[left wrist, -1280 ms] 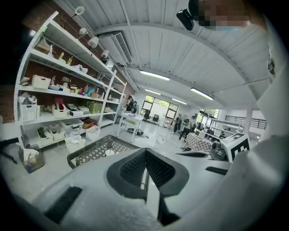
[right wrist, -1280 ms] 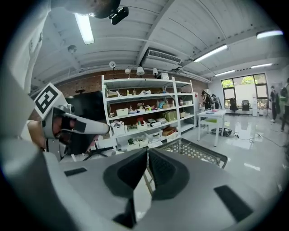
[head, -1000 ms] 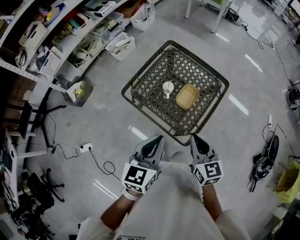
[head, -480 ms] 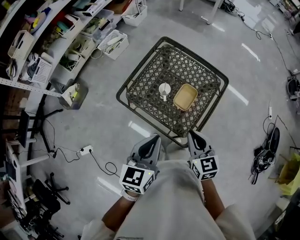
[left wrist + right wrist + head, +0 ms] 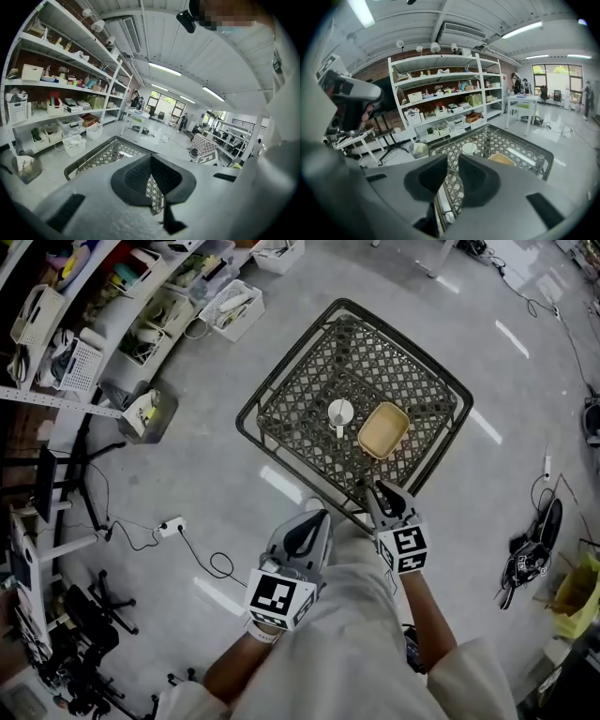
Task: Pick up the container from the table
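**Approach to the container.** The container point(image 5: 382, 430), a shallow tan tub, lies right of centre on the lattice tabletop point(image 5: 300, 399), just beside a white cup point(image 5: 340, 412). The right gripper point(image 5: 378, 491) hovers at the near edge of the tabletop. Its jaws are opening and nothing is between them. The left gripper point(image 5: 314, 519) hangs further back over the floor, with its jaws pressed together and empty.

**Doing the step well (judgement).** The right gripper is the nearer one and looks suited to the pick.
- Its jaws should be fully spread before it descends.
- It should straddle the tub's near wall, one jaw inside and one outside, on the side away from the cup.
- The tips should stop short of the lattice, where they could snag.
- The tub looks light, so the jaws should close squarely to avoid pushing it into the cup, and the lift should be straight up.

**Differences between views.**
- The head view alone shows both grippers with the whole tabletop, and the shelves point(image 5: 112, 296) at the left.
- The right gripper view sights past its jaws point(image 5: 453, 161). The cup point(image 5: 469, 148) is nearly dead ahead and the container point(image 5: 501, 159) lies right of that line, so the aim needs to shift rightward.
- The left gripper view shows its closed jaws point(image 5: 151, 159) and only a corner of the tabletop point(image 5: 108, 152), with neither the container nor the cup.
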Tool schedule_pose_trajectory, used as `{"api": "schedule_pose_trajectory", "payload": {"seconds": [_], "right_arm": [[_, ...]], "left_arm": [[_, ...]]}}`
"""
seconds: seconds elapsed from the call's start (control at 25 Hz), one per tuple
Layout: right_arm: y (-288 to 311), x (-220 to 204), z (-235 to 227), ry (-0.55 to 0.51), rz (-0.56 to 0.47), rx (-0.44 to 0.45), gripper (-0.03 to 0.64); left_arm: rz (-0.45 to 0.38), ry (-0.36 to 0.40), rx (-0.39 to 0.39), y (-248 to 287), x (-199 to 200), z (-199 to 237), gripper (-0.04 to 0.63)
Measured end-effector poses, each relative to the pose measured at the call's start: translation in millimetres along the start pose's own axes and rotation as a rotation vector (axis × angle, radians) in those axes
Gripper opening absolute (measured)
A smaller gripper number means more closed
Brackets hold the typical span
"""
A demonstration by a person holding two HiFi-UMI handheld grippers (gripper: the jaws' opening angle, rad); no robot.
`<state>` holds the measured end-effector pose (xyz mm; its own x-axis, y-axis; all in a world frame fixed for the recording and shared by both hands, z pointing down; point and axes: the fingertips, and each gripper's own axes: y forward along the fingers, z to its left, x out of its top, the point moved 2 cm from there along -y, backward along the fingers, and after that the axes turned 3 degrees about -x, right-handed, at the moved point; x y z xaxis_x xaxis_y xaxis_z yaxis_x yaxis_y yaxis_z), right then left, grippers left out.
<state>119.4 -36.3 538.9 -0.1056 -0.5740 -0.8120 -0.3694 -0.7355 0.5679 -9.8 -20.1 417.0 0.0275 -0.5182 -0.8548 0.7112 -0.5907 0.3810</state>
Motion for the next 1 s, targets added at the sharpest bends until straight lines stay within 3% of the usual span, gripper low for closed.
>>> {"api": "schedule_pose_trajectory", "payload": {"seconds": [0.72,1.0], "right_arm": [[119,-64,-47,-0.163,0.216,-0.009,0.136],[152,-88,-62,-0.299,0.301,-0.021,0.143]], "left_arm": [[0.05,-0.053,0.042,22,-12,36,0.023],[0.046,-0.054,0.05,31,-15,50,0.023]]}}
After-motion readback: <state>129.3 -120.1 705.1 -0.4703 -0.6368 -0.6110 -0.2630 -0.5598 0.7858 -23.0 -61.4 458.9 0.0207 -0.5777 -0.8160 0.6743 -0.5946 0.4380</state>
